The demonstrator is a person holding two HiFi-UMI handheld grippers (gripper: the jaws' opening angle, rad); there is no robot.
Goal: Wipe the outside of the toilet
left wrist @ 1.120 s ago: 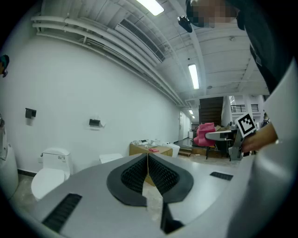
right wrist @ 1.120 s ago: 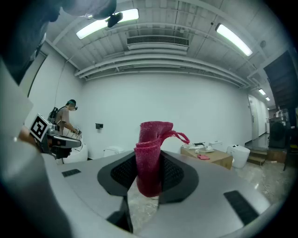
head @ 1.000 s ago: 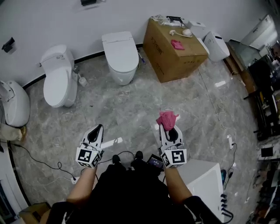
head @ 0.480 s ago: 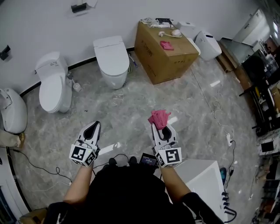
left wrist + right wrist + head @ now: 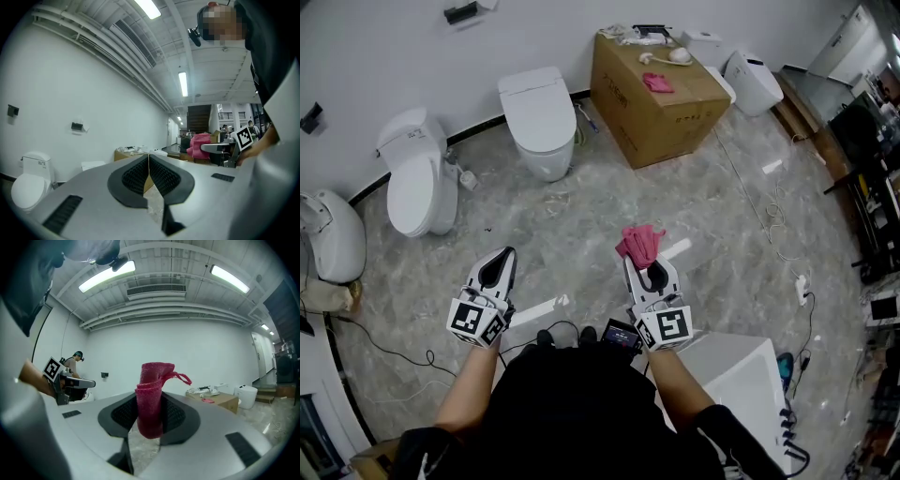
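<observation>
Pink cloth in right claw — white toilet, seemingly lid-down.

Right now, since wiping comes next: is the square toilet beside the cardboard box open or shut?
Shut: the toilet lid lies flat, covering the bowl.

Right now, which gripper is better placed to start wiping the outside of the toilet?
Right. The right gripper is shut on the pink cloth, so it is ready to wipe. The left gripper is shut with nothing in it. Neither is near a toilet yet.
</observation>
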